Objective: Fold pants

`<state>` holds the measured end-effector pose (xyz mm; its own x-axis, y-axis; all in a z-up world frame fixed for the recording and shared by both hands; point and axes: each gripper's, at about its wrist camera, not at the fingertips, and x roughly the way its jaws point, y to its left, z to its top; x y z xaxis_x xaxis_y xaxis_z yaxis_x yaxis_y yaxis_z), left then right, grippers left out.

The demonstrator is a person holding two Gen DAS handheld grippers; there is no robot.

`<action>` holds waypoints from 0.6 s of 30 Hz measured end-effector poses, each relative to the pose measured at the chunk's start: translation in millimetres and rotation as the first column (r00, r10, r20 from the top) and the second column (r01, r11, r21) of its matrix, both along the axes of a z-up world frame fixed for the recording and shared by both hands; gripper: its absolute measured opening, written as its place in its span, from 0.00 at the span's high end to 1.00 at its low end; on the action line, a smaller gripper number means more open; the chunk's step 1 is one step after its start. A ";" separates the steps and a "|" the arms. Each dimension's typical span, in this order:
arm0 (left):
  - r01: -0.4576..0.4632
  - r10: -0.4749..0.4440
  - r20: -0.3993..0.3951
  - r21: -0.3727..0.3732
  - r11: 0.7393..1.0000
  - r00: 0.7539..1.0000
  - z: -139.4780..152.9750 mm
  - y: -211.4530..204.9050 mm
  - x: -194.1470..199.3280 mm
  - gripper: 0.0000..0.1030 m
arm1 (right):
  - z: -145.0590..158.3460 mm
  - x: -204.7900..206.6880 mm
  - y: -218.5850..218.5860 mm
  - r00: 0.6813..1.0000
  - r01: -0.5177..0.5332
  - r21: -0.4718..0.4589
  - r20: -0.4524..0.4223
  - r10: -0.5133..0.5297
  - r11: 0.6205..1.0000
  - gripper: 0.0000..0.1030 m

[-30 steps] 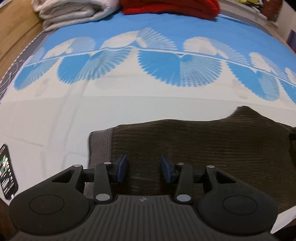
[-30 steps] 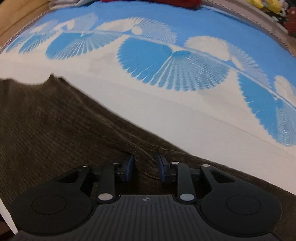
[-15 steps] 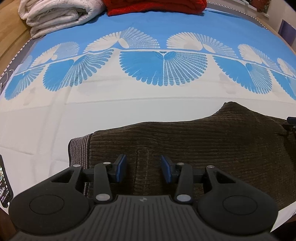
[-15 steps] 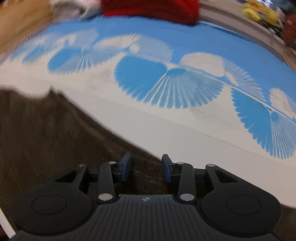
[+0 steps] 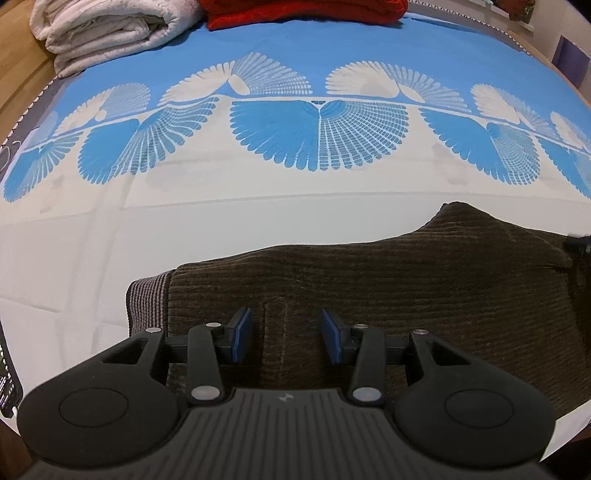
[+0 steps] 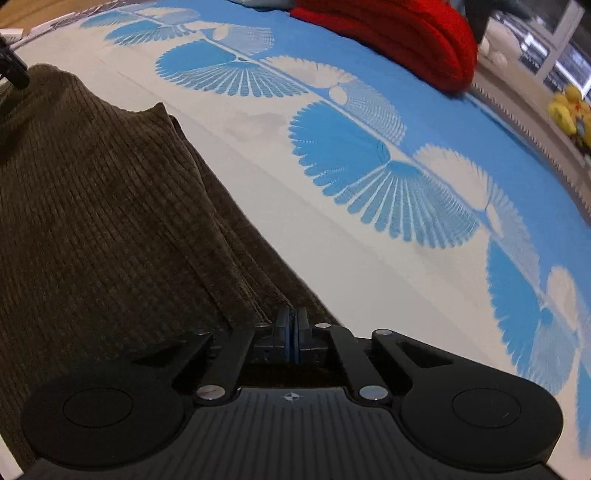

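Observation:
Dark brown corduroy pants (image 5: 388, 288) lie on a blue and white bedsheet (image 5: 258, 206), with a striped waistband (image 5: 147, 302) at their left end. My left gripper (image 5: 287, 336) is open and hovers just over the pants near the waistband, holding nothing. In the right wrist view the pants (image 6: 92, 221) fill the left side. My right gripper (image 6: 294, 332) is shut at the pants' folded right edge; whether cloth sits between its pads is hard to tell.
A folded white blanket (image 5: 107, 29) and a red blanket (image 5: 303, 11) lie at the far edge of the bed; the red blanket also shows in the right wrist view (image 6: 399, 37). A phone (image 5: 6, 380) lies at the left edge. Yellow toys (image 6: 569, 110) sit beyond the bed.
My right gripper has gone from open to shut at the pants' edge and has turned rightward. My left gripper stayed open and shifted slightly over the waistband end.

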<state>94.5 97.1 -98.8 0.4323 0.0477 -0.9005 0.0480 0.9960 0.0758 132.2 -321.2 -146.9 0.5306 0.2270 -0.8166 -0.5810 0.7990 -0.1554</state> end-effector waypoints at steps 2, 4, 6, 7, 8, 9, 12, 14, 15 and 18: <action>0.004 -0.004 0.004 -0.006 1.000 1.000 0.8 -1.7 -0.4 0.55 | 12.6 11.7 -16.1 0.993 0.115 0.095 0.022 -0.118 0.989 0.99; 0.011 -0.011 0.003 -0.008 1.000 1.000 0.7 -4.2 -0.5 0.55 | 16.9 17.9 -24.6 0.971 0.220 0.070 0.083 -0.226 0.973 1.00; 0.019 -0.019 0.003 -0.010 1.000 1.000 0.7 -6.1 -0.6 0.55 | 18.0 21.1 -35.1 0.956 0.277 0.093 0.071 -0.284 0.956 1.00; 0.021 -0.021 0.001 -0.014 1.000 1.000 0.5 -6.9 -0.9 0.55 | 18.5 21.3 -39.9 0.955 0.286 0.122 0.044 -0.293 0.950 1.00; 0.023 -0.023 0.000 -0.018 1.000 1.000 0.4 -6.9 -0.9 0.55 | 20.1 19.3 -41.7 0.958 0.278 0.143 0.031 -0.286 0.950 1.00; 0.026 -0.026 -0.002 -0.025 0.999 1.000 0.1 -7.0 -0.8 0.55 | 23.0 16.4 -43.0 0.965 0.256 0.181 0.017 -0.263 0.949 1.00; 0.027 -0.027 -0.015 -0.042 0.999 1.000 -2.2 -5.2 -0.6 0.55 | 22.7 7.4 -42.3 0.982 0.189 0.249 -0.058 -0.180 0.950 0.97; 0.022 -0.024 -0.040 -0.038 0.999 0.999 -7.2 -3.6 0.0 0.55 | 16.3 5.4 -38.7 0.981 0.190 0.205 -0.084 -0.177 0.960 0.91; 0.019 -0.020 -0.059 -0.026 0.999 0.998 -10.9 -1.9 -0.4 0.55 | 5.9 6.5 -37.9 0.974 0.209 0.124 -0.118 -0.195 0.970 0.91; 0.004 -0.001 -0.108 0.031 1.000 0.994 -21.6 2.7 -2.3 0.55 | -5.6 1.8 -65.4 0.939 0.322 -0.020 -0.120 -0.322 0.947 0.91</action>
